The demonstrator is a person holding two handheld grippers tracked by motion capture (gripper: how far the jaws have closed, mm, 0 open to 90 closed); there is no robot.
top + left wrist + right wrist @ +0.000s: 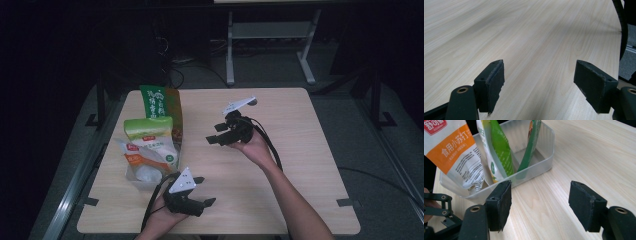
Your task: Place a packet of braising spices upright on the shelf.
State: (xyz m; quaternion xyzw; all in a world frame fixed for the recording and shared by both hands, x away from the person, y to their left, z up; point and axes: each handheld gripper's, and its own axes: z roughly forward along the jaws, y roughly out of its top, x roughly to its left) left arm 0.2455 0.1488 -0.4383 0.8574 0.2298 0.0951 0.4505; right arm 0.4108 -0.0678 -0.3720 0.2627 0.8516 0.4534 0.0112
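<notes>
A clear plastic bin (544,161) stands at the table's left side with three packets upright in it. They are a white and orange pouch (147,156) (454,152), a light green and white pouch (148,127) (499,150), and a dark green packet (160,102) (531,142). My right gripper (214,134) (540,205) hovers mid-table just right of the bin, pointing at it, open with nothing between its jaws. My left gripper (205,190) (539,80) rests near the front edge below the bin, open over bare wood.
The light wooden table (280,165) has free surface across its middle and right. A black cable (267,142) trails from the right gripper along the forearm. A grey metal frame (270,45) stands on the dark floor beyond the far edge.
</notes>
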